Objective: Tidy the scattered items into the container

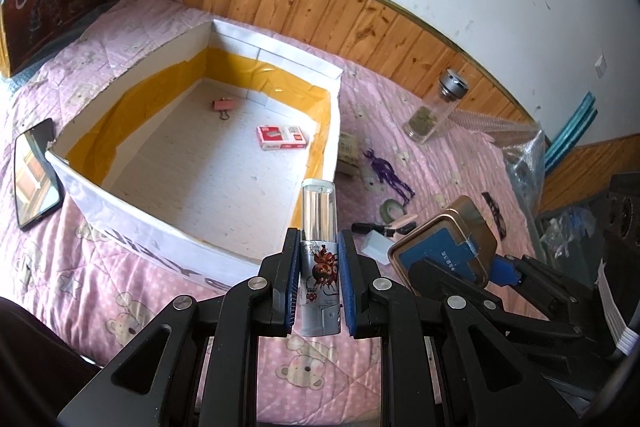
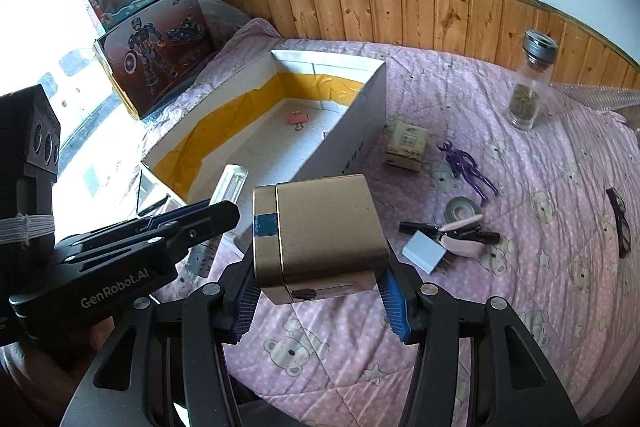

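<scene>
A white box [image 1: 132, 215] lined with yellow tape sits on the pink bedspread, holding a pink binder clip [image 1: 222, 105] and a red staple packet [image 1: 282, 137]. My left gripper [image 1: 319, 239] is shut on a clear tube with a spider print [image 1: 319, 227], held just in front of the box's near right corner. My right gripper [image 2: 320, 267] is shut on a gold tin [image 2: 324, 227] with a blue label, beside the box [image 2: 352, 131]. In the right wrist view the left gripper [image 2: 224, 217] and its tube [image 2: 231, 185] show at the left. The tin [image 1: 436, 247] appears right of the tube.
Right of the box lie a small carton [image 2: 406, 145], a purple figure [image 2: 468, 167], a tape roll [image 2: 460, 207], a white plug [image 2: 424, 251], a pink clipper [image 2: 460, 237] and dark glasses [image 2: 620, 223]. A glass bottle [image 2: 528, 87] stands near the wooden wall panel. A phone [image 1: 34, 173] lies left of the box.
</scene>
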